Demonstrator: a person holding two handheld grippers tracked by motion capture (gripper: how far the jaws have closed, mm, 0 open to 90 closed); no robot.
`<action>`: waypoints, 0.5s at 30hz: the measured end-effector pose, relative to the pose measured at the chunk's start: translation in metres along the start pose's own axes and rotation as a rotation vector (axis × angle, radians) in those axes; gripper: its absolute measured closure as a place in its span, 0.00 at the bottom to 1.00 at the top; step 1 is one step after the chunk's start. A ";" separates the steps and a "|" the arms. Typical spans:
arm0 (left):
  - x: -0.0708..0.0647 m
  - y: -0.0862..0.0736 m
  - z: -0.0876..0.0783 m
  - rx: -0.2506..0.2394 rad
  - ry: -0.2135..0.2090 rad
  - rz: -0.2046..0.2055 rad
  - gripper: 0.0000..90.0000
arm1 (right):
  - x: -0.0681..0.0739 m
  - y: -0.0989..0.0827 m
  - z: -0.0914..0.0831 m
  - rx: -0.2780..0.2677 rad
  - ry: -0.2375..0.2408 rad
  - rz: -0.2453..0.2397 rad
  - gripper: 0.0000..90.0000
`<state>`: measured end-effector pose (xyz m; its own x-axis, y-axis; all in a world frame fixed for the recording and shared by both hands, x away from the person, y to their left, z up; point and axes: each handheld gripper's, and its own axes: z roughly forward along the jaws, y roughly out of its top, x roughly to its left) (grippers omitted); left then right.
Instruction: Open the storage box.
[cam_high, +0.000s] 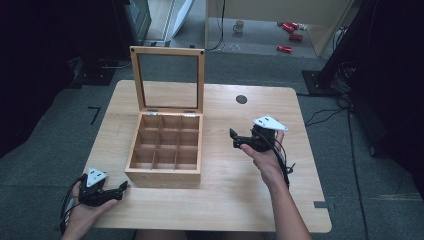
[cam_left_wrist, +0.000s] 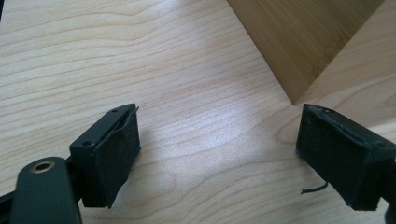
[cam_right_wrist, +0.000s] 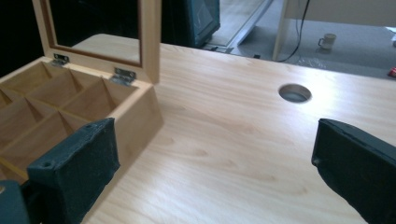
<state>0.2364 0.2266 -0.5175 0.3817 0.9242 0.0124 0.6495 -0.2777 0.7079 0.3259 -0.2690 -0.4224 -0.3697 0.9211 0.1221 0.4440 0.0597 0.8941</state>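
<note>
A wooden box (cam_high: 165, 150) with several empty compartments stands on the table (cam_high: 225, 195), its glass-paned lid (cam_high: 169, 80) raised upright at the back. My left gripper (cam_high: 121, 191) rests low at the table's front left, open, pointing at the box's front left corner (cam_left_wrist: 299, 42); in the left gripper view its jaws (cam_left_wrist: 219, 149) stand wide apart over bare wood. My right gripper (cam_high: 234, 139) is held above the table to the right of the box, open with nothing between its jaws. The right gripper view (cam_right_wrist: 215, 163) looks past the box's right side (cam_right_wrist: 135, 121) and lid (cam_right_wrist: 149, 42).
A round cable hole (cam_high: 241, 99) sits in the table behind the right hand. On the floor beyond the table are a mug (cam_high: 239, 26) and red cans (cam_high: 290, 30). Cables (cam_high: 325, 117) trail off the table's right side near dark equipment.
</note>
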 end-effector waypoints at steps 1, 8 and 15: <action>0.000 0.000 0.000 0.000 0.000 0.000 0.15 | -0.005 -0.007 -0.006 0.003 -0.011 0.004 0.00; 0.000 0.000 0.000 0.000 0.002 -0.001 0.15 | -0.022 -0.023 -0.025 0.004 -0.041 0.027 0.00; 0.000 0.000 0.000 0.000 0.002 -0.001 0.15 | -0.039 -0.042 -0.041 0.013 -0.077 0.052 0.00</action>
<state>0.2363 0.2264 -0.5175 0.3799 0.9249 0.0128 0.6496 -0.2766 0.7081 0.2879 -0.3235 -0.4468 -0.2825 0.9498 0.1346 0.4716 0.0153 0.8817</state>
